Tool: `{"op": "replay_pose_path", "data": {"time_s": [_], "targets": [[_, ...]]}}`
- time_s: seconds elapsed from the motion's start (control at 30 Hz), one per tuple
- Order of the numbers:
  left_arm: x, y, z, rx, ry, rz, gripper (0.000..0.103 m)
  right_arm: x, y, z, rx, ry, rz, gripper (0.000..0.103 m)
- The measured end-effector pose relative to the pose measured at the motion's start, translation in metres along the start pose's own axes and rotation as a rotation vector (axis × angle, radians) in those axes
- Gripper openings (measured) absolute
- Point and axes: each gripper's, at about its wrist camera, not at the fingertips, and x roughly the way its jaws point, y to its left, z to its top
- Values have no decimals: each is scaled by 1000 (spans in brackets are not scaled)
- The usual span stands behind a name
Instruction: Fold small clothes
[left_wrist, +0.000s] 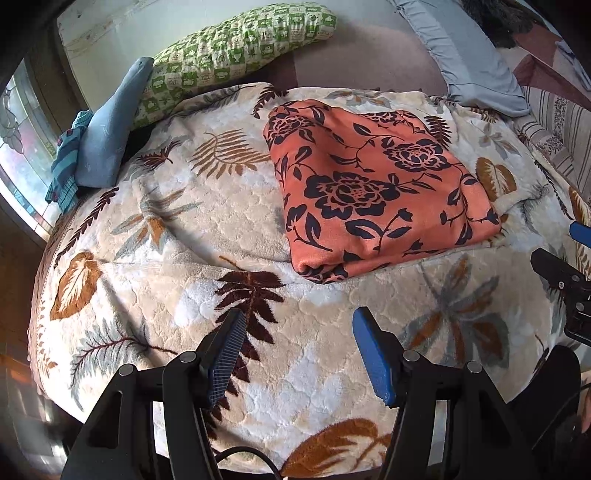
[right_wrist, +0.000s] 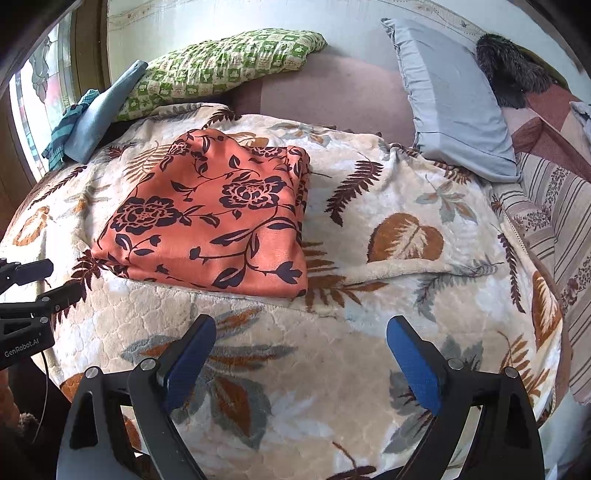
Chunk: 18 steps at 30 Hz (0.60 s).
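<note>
Both sets of jaws are wide open and hold nothing. The left gripper (left_wrist: 299, 354) and the right gripper (right_wrist: 301, 365) hang side by side over the near part of the bed, above the leafy blanket (left_wrist: 166, 236). Neither one touches the cloth.

The orange flowered cloth (left_wrist: 369, 192) lies on the blanket, a little farther away than the jaws. It looks folded already: a flat, thick square with neat edges and several layers showing at its near corner. So the folding of this piece seems done, or nearly done.

The next move is likely one of two things. The grippers may press the cloth flat or fold it once more, which means reaching forward and pinching an edge. Or they may go for a new piece. A blue cloth (left_wrist: 107, 136) and a striped teal cloth (left_wrist: 64, 170) sit bunched at the far left, beside the green checked pillow (left_wrist: 229, 51).

The orange cloth looks soft and smooth, with dark flowers and vines all over it.
</note>
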Motion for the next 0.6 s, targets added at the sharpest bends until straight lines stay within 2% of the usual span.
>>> {"op": "replay_pose_path", "data": {"time_s": [0.37, 0.6], "targets": [[6, -2, -5, 48, 56, -62, 60, 8, -3, 3, -10, 27, -9, 94], [-7, -15, -5, 87, 24, -93, 60, 7, 0, 2, -28, 30, -17, 94]]}}
